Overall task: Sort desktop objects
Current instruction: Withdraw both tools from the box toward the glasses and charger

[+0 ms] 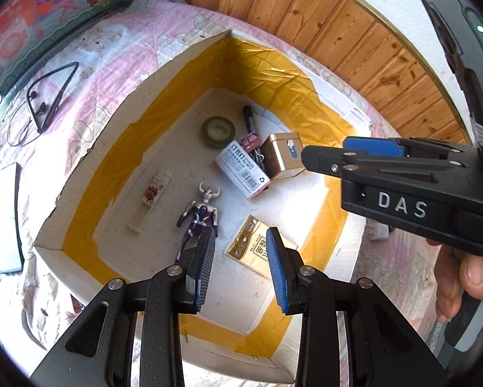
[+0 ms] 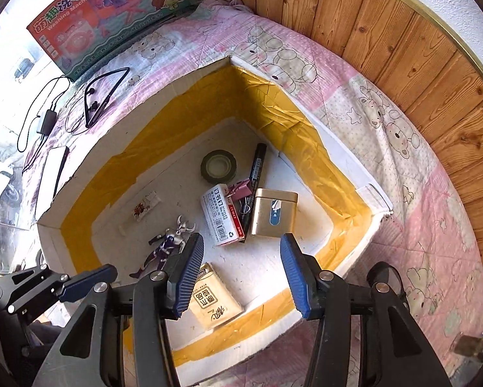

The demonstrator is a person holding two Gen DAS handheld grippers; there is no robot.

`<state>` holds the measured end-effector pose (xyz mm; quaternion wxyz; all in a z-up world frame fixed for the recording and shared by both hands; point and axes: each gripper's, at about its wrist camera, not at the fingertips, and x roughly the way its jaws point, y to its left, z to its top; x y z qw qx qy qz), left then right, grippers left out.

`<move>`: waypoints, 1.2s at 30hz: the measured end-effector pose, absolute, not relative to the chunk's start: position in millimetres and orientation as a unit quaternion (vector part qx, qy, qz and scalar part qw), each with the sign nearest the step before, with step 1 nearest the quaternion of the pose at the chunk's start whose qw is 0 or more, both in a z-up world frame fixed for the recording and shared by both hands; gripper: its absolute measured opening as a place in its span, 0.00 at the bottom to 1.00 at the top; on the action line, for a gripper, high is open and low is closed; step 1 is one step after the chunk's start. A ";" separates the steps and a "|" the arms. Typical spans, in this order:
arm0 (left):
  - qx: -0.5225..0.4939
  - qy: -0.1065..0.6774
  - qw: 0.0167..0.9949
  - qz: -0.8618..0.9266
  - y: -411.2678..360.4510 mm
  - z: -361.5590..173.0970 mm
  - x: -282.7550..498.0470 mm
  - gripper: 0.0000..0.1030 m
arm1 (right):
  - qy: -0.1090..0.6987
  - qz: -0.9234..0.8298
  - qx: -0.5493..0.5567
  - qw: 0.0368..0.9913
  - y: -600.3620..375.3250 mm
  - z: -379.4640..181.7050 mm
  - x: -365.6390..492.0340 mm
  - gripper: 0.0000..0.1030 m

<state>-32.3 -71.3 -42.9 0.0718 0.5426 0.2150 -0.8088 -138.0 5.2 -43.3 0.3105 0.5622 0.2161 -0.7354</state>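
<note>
A white box lined with yellow tape (image 1: pixel 273 74) (image 2: pixel 375 193) lies open on the bed. On its floor are a tape roll (image 1: pixel 218 130) (image 2: pixel 218 166), a black marker (image 1: pixel 249 119) (image 2: pixel 259 161), pink binder clips (image 2: pixel 239 190), a staples box (image 1: pixel 241 169) (image 2: pixel 223 216), a gold tin (image 1: pixel 281 156) (image 2: pixel 275 213), a lighter (image 1: pixel 152 193) (image 2: pixel 144 208), a silver-purple figure (image 1: pixel 199 213) (image 2: pixel 168 245) and a tissue pack (image 1: pixel 252 242) (image 2: pixel 214 300). My left gripper (image 1: pixel 241 235) (image 2: pixel 89 277) hovers open above the figure and the pack. My right gripper (image 2: pixel 241 242) (image 1: pixel 325 154) hovers open, empty, over the box's right side.
The pink printed sheet (image 2: pixel 402 135) surrounds the box. A black neckband earphone (image 1: pixel 52 96) (image 2: pixel 102 96) and a phone (image 1: pixel 7 219) (image 2: pixel 52 174) lie to the left. A toy washing-machine carton (image 2: pixel 112 16) stands behind. Wood panelling (image 2: pixel 402 48) borders the far side. A hand (image 1: pixel 460 274) grips the right tool.
</note>
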 end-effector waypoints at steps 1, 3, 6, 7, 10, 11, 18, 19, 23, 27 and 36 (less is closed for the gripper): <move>0.541 0.216 0.070 -0.810 -70.8 -42.1 -32.0 0.34 | 0.215 -0.736 0.561 0.311 7.9 -40.7 -135.5 0.50; 0.536 0.212 0.073 -0.814 -68.0 -40.0 -30.7 0.34 | 0.213 -0.740 0.556 0.314 13.2 -35.2 -130.2 0.51; 0.528 0.211 0.070 -0.819 -64.4 -35.7 -28.2 0.34 | 0.215 -0.749 0.541 0.317 22.9 -25.3 -120.3 0.54; 0.525 0.212 0.069 -0.821 -63.7 -34.3 -27.7 0.34 | 0.215 -0.753 0.534 0.317 26.9 -21.6 -116.7 0.55; 0.511 0.206 0.068 -0.832 -59.8 -26.8 -24.8 0.34 | 0.207 -0.771 0.510 0.321 41.4 -8.6 -105.1 0.56; 0.506 0.202 0.069 -0.836 -58.1 -24.4 -23.9 0.34 | 0.200 -0.778 0.500 0.324 47.6 -3.8 -101.0 0.56; 0.468 0.170 0.066 -0.865 -39.4 -6.8 -15.9 0.34 | 0.156 -0.814 0.448 0.335 84.9 11.6 -70.4 0.57; 0.463 0.160 0.067 -0.869 -35.5 -4.6 -14.8 0.34 | 0.154 -0.818 0.441 0.335 89.3 12.1 -66.2 0.57; 0.447 0.138 0.066 -0.881 -25.1 3.0 -9.6 0.34 | 0.140 -0.836 0.413 0.334 105.4 16.1 -48.1 0.57; 0.432 0.124 0.066 -0.891 -17.7 8.5 -4.0 0.34 | 0.118 -0.849 0.391 0.336 124.3 22.1 -31.7 0.57; 0.401 0.093 0.032 -0.911 8.0 18.3 10.0 0.34 | 0.086 -0.866 0.356 0.341 168.3 22.2 2.2 0.59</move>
